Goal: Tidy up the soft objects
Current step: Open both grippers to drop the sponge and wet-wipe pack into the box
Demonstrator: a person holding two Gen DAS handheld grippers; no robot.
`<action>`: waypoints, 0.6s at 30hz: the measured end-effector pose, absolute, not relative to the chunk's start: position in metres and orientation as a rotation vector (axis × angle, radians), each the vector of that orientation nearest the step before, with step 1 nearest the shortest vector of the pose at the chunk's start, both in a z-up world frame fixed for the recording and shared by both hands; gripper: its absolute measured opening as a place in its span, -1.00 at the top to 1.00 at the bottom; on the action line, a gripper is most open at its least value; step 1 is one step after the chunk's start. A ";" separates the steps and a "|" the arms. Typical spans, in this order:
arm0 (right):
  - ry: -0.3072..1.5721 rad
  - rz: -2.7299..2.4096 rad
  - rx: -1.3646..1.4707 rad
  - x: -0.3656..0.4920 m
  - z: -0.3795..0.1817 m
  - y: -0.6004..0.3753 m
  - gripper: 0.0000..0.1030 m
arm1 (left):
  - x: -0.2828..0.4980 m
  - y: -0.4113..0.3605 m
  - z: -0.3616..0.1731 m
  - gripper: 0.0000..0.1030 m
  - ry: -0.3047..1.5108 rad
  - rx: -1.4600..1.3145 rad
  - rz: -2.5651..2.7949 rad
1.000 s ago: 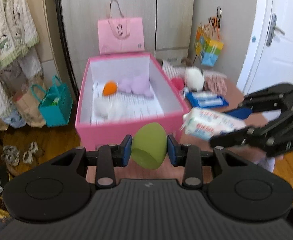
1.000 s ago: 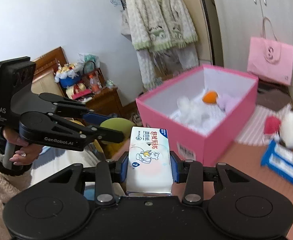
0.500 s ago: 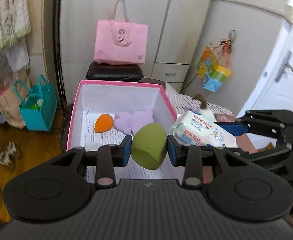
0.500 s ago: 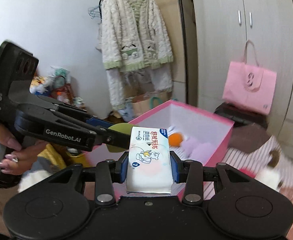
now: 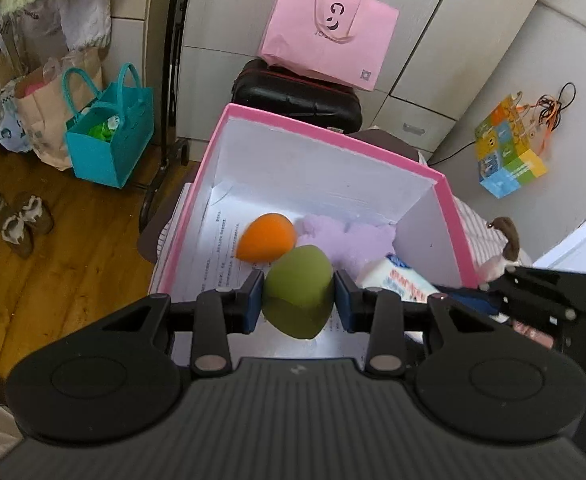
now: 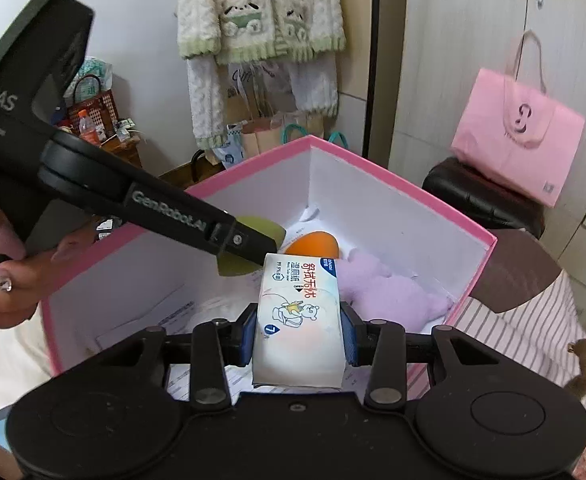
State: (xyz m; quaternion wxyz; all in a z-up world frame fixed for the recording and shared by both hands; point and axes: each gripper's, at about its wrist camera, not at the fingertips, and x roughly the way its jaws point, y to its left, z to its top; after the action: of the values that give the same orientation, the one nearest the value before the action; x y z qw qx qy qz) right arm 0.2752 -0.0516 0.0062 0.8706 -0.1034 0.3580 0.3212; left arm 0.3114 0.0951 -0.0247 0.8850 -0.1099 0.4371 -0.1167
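Both tongs now over box (image 5: 449,200), floor half-hidden.

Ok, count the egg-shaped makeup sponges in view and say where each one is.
2. The green sponge is clamped in the left gripper over the pink box. The orange sponge lies on the box floor beside the purple plush. Others may be hidden.

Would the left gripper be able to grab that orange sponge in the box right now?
Probably not yet: the left gripper is shut on the green sponge. The orange sponge lies uncovered in the pink box.
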 end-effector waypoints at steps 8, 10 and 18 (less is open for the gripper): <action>0.791 0.712 -0.230 0.300 -0.006 -0.052 0.10 | 0.327 0.073 -0.030 0.29 0.906 -0.066 -0.209; 0.784 0.696 -0.260 0.303 -0.009 -0.046 0.06 | 0.331 0.074 -0.034 0.20 0.903 -0.091 -0.196; 0.717 0.678 -0.266 0.277 0.002 -0.052 -0.25 | 0.301 0.065 -0.023 -0.14 0.830 0.004 -0.214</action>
State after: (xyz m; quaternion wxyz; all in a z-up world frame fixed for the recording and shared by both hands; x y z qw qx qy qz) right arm 0.2767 -0.0517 0.0019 0.8723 -0.1273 0.3430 0.3243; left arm 0.3007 0.0646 -0.0226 0.9096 0.0021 0.4022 -0.1039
